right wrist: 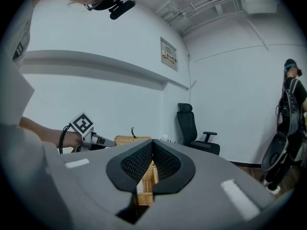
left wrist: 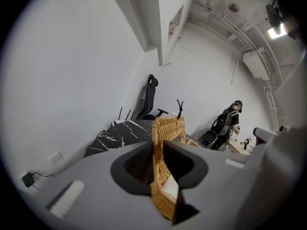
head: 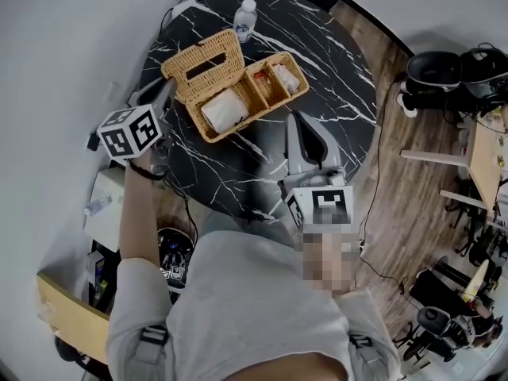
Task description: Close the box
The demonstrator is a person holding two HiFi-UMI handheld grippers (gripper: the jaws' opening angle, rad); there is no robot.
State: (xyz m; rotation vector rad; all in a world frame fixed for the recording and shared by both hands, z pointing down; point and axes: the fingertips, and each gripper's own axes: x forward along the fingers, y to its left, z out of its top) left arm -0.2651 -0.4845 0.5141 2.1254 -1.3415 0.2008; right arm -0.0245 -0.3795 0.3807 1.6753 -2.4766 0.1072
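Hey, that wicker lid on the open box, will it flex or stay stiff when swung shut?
Probably stiff: the wicker lid stands straight, edge-on in the left gripper. Likely light, being thin weave. The wicker box may slide on the polished marble table.

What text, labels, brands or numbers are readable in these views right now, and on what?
No text can be read.
Wall sign: print too small.
Bottle: label blurred.
Left cube, right cube: square marker patterns only, no letters or digits.
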